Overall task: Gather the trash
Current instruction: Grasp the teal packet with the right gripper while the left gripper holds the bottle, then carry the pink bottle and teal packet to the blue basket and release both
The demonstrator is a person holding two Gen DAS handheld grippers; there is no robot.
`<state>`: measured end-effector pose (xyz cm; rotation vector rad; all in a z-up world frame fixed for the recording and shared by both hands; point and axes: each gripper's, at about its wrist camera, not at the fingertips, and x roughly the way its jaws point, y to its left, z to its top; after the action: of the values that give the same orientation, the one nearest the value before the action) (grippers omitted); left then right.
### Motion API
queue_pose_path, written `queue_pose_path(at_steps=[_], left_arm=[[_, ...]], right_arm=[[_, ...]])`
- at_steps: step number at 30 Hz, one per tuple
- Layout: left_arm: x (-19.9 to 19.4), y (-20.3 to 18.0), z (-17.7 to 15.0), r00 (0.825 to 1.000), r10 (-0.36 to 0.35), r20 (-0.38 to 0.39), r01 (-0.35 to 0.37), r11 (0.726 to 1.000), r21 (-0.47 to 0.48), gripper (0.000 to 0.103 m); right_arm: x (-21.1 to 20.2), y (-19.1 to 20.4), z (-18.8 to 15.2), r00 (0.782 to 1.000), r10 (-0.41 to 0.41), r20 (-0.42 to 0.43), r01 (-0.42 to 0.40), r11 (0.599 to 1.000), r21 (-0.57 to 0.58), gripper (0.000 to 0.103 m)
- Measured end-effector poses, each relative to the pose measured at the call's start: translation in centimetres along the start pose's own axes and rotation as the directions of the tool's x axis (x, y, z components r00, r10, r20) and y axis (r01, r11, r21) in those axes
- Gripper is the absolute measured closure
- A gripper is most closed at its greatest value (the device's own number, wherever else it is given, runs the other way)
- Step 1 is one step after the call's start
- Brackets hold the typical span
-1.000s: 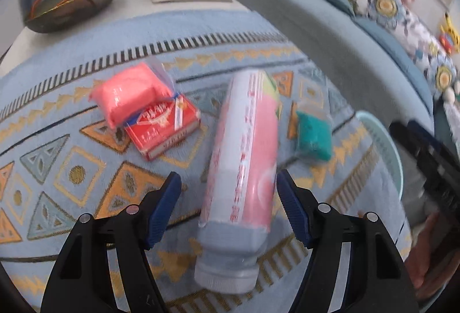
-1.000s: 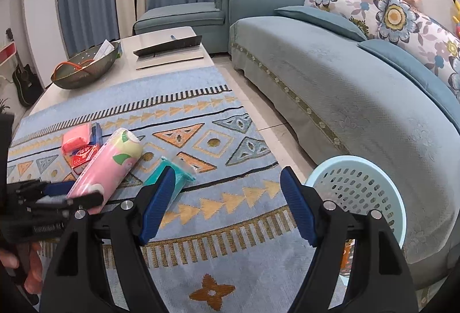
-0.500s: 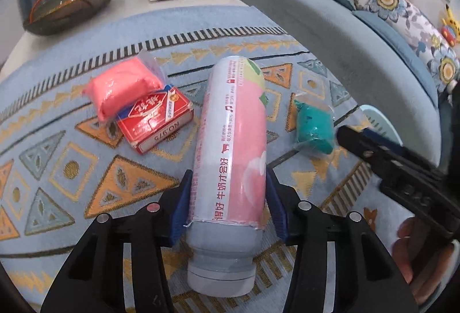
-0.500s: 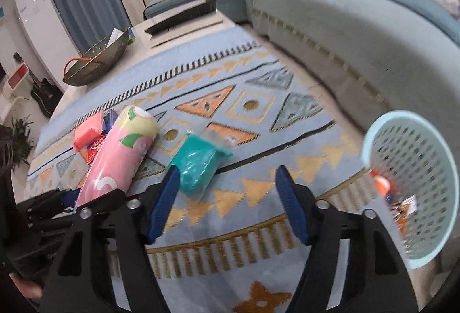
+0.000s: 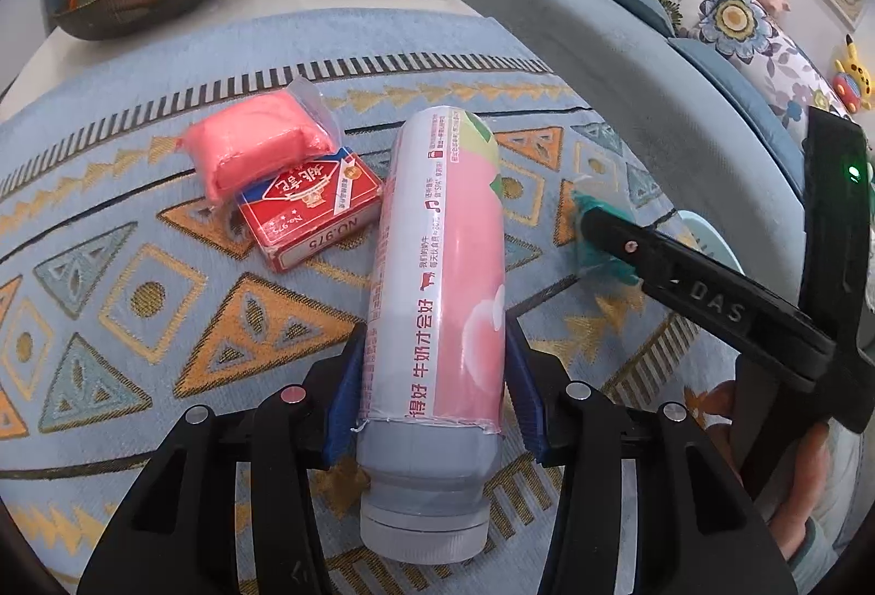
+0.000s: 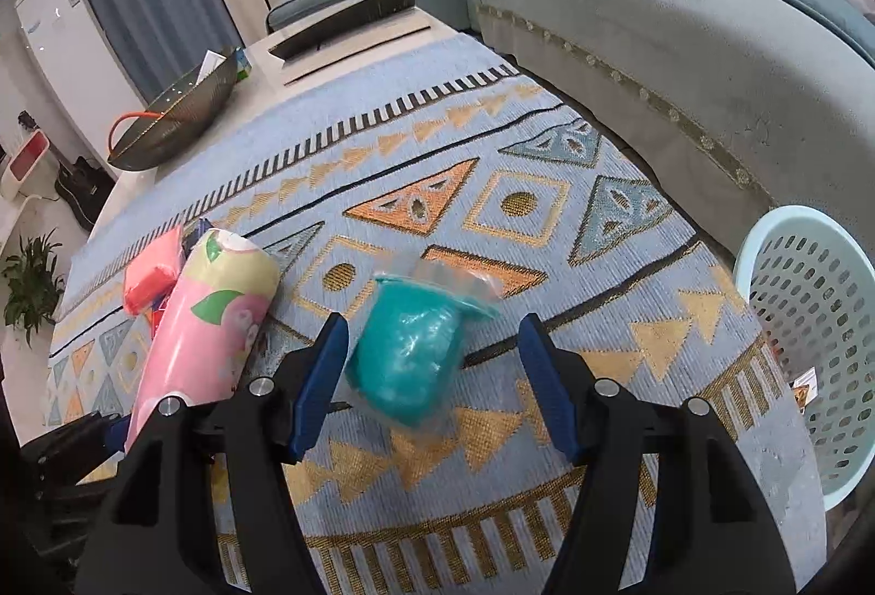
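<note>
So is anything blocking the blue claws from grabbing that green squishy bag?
No. The teal bag lies between the closing fingers of the right gripper, with only bare rug on the way to the basket.

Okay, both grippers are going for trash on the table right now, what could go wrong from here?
1. The left gripper clamps the pink bottle near its cap end, so the long body may tip down when lifted.
2. The right gripper is closing around the teal bag; the soft, crinkly plastic might slip out.
3. The bottle touches the red box and could drag it.
</note>
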<state>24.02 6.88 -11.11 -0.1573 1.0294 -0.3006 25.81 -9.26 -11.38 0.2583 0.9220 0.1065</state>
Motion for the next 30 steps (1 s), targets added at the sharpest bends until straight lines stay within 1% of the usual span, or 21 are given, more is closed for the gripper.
queue_pose_path(at_steps=[2, 3, 6, 8, 10, 11, 13, 16, 19, 22, 26, 30], left_arm=[[0.0, -0.2, 0.0, 1.000, -0.007, 0.000, 0.007, 1.000, -0.001, 0.058], [0.1, -0.2, 0.0, 1.000, -0.013, 0.000, 0.013, 1.000, -0.004, 0.058], [0.2, -0.5, 0.0, 1.000, -0.017, 0.008, 0.017, 1.000, -0.015, 0.058], [-0.1, -0.8, 0.0, 1.000, -0.021, 0.023, 0.022, 1.000, -0.012, 0.058], [-0.7, -1.2, 0.1, 0.998, -0.052, 0.047, 0.053, 0.998, -0.021, 0.058], [-1.3, -1.4, 0.3, 0.994, -0.083, 0.069, 0.085, 0.996, -0.029, 0.058], [-2.1, -1.9, 0.5, 0.988, -0.120, 0.099, 0.124, 0.992, -0.034, 0.058], [-3.5, -3.3, 0.6, 0.977, -0.158, 0.144, 0.162, 0.987, -0.020, 0.058], [-4.8, -5.3, 0.7, 0.971, -0.169, 0.170, 0.168, 0.986, 0.018, 0.058], [-5.8, -8.3, 0.8, 0.963, -0.193, 0.189, 0.183, 0.981, 0.066, 0.058], [-6.8, -13.8, 1.1, 0.951, -0.231, 0.204, 0.202, 0.967, 0.155, 0.058], [-6.8, -18.9, 1.6, 0.934, -0.291, 0.206, 0.249, 0.946, 0.206, 0.058]], right_arm=[[-0.1, 0.3, -0.1, 1.000, -0.007, -0.005, 0.006, 1.000, -0.025, 0.063], [-0.1, 0.4, -0.3, 1.000, -0.004, -0.013, 0.003, 0.999, -0.034, 0.066], [-1.0, 0.5, -0.4, 1.000, 0.006, -0.008, -0.007, 0.999, -0.047, 0.067], [-2.4, 0.2, -0.1, 0.999, 0.025, 0.020, -0.025, 0.999, -0.042, 0.068], [-4.3, -0.5, 0.3, 0.997, 0.037, 0.064, -0.034, 0.999, -0.042, 0.068], [-5.1, -0.9, 0.4, 0.996, 0.042, 0.079, -0.039, 0.999, -0.038, 0.068], [-6.7, -1.9, 0.8, 0.993, 0.051, 0.108, -0.048, 0.998, -0.026, 0.068], [-9.1, -3.7, 1.3, 0.987, 0.034, 0.155, -0.032, 0.999, -0.014, 0.068], [-11.5, -6.1, 1.9, 0.980, 0.004, 0.199, -0.005, 1.000, 0.008, 0.068], [-14.0, -8.8, 2.4, 0.971, -0.029, 0.238, 0.021, 0.999, 0.036, 0.068], [-16.5, -12.9, 2.4, 0.959, -0.079, 0.273, 0.056, 0.994, 0.089, 0.068], [-17.8, -17.3, 2.2, 0.946, -0.160, 0.282, 0.121, 0.981, 0.149, 0.068]])
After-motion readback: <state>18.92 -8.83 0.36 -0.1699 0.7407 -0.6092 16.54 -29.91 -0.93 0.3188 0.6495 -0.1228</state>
